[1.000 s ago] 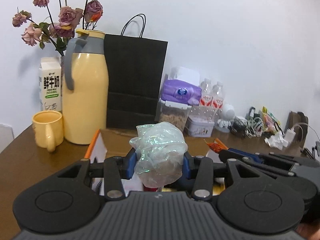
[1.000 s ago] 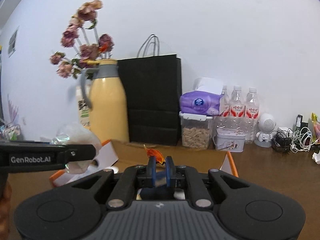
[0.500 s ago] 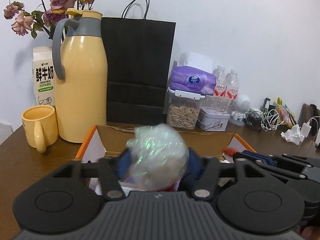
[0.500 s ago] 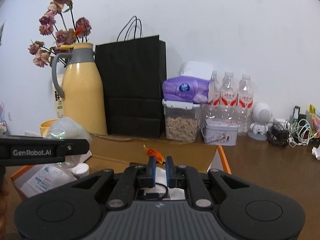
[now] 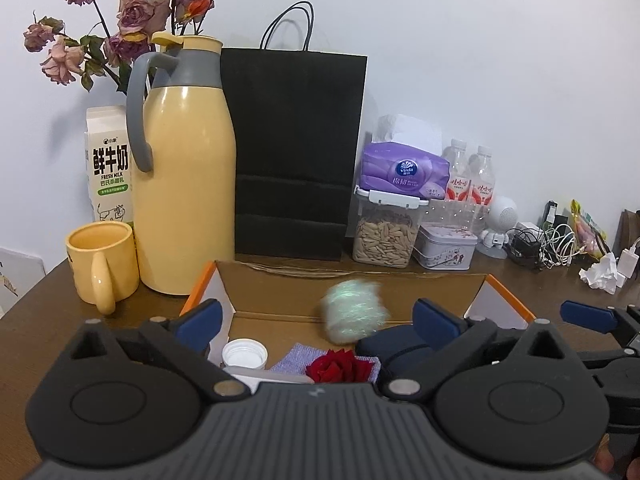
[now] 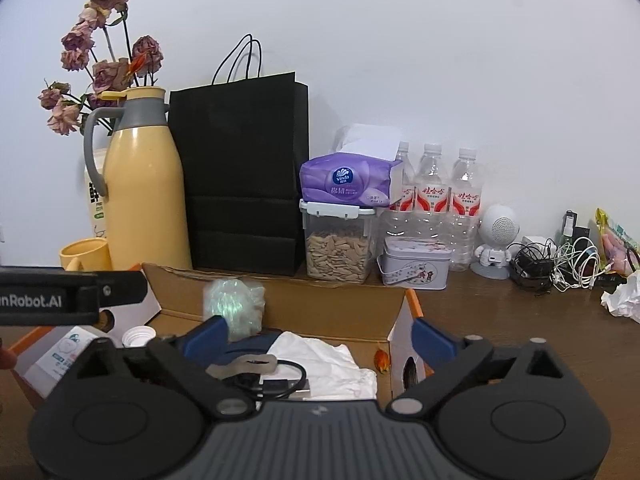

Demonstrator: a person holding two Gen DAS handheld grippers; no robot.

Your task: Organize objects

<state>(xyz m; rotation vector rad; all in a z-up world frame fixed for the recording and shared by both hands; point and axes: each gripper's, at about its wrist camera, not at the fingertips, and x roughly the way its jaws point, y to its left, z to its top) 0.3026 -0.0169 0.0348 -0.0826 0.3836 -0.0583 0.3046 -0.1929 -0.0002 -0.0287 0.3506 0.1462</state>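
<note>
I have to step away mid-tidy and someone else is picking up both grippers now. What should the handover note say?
Left gripper: jaws have just been opening, now wide; the crumpled plastic ball is blurred between them, clear of the pads and apparently dropping into the cardboard box.
Right gripper: jaws have just been opening, wide, holding nothing; the small orange piece lies inside the box by its right wall.
Already in the box: red flower, white cap, white cloth, black cable.
Left: crumpled paper on the table to the right looks like the next candidate.
</note>
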